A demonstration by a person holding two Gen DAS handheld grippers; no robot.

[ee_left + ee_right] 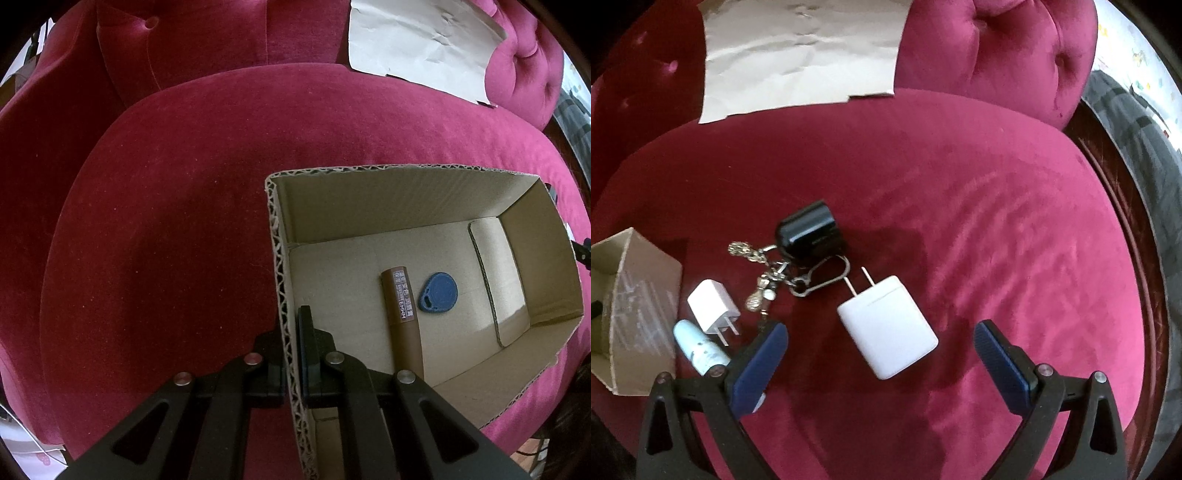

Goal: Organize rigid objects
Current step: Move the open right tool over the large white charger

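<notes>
In the left wrist view, my left gripper (pixel 293 332) is shut on the left wall of an open cardboard box (pixel 280 266) standing on the red velvet seat. Inside the box lie a brown tube (pixel 402 317) and a blue key fob (pixel 439 291). In the right wrist view, my right gripper (pixel 881 336) is open, its jaws on either side of a large white charger (pixel 886 328) lying on the seat. To the left lie a black charger (pixel 809 230), a keychain (pixel 775 275), a small white plug (pixel 714 304) and a pale blue tube (pixel 698 349). The box corner (pixel 639 306) shows at far left.
A crumpled sheet of brown paper (pixel 801 51) leans on the tufted sofa back (pixel 993 48). The seat's right edge (pixel 1108 192) drops to a dark wooden rim and the floor.
</notes>
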